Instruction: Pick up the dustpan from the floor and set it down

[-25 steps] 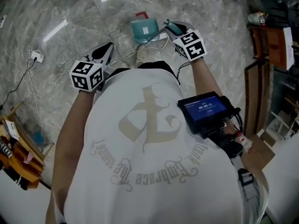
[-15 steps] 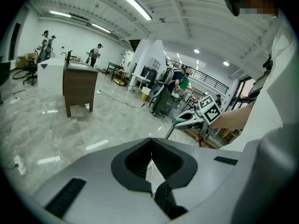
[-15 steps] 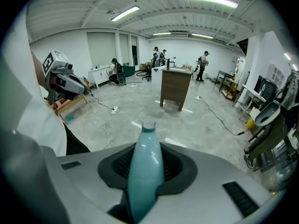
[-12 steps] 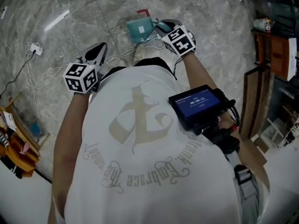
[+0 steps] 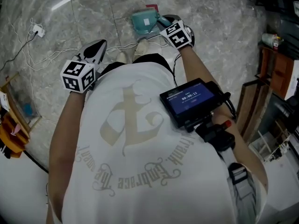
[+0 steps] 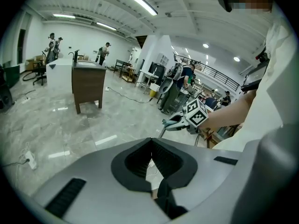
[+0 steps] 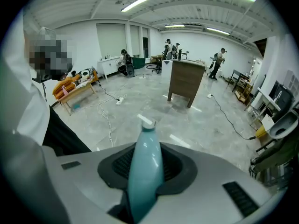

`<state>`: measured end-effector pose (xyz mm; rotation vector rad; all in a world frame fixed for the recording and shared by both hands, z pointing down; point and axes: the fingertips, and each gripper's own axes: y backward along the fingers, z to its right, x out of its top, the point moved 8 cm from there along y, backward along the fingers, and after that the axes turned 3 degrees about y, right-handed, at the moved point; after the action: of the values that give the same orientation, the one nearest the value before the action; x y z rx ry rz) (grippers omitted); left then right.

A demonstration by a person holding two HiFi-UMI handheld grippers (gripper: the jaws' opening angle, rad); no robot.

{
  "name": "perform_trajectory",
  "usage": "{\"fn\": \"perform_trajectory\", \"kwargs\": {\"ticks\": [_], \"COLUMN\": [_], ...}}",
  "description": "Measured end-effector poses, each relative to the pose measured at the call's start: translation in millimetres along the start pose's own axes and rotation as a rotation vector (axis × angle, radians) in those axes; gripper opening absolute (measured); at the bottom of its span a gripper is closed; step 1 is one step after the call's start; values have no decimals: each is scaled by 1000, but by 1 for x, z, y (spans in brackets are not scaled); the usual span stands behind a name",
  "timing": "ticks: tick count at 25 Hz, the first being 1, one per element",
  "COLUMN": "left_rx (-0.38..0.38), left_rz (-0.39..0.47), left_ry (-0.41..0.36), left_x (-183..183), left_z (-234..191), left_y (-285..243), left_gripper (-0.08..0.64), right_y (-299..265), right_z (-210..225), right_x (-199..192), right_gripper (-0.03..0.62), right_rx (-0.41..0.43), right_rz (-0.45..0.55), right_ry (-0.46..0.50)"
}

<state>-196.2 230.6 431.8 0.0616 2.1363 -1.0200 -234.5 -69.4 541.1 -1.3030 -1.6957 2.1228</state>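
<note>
Our right gripper (image 5: 164,22) has its fingers clamped on the slim handle (image 7: 145,169) of the teal plastic dustpan (image 5: 144,20). The pan sits just beyond the fingertips, low by the grey marble floor (image 5: 210,13). Our left gripper (image 5: 96,49) has its fingers pressed together, empty, well apart from the dustpan.

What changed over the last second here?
The right gripper, shut on the teal handle of the dustpan, has sunk toward the floor, carrying the dustpan down with it. Nothing was newly grasped or released. The left gripper stayed shut and empty, roughly where it was.
</note>
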Motion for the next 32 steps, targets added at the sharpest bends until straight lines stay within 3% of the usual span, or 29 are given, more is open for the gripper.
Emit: {"fn": "perform_trajectory", "kwargs": {"ticks": [9, 22, 32], "left_rx": [85, 140, 166], "left_rz": [-14, -53, -47], "left_ry": [27, 75, 97], "left_x": [-25, 0, -1], "left_z": [12, 0, 20], "left_y": [33, 10, 4], "left_gripper": [12, 12, 12], "right_y": [-15, -63, -59], "right_z": [6, 76, 71], "right_x": [1, 3, -17], "right_gripper": [107, 107, 109], "right_rx": [-5, -5, -7], "right_rz": [-15, -43, -66], "right_ry": [38, 50, 91]}}
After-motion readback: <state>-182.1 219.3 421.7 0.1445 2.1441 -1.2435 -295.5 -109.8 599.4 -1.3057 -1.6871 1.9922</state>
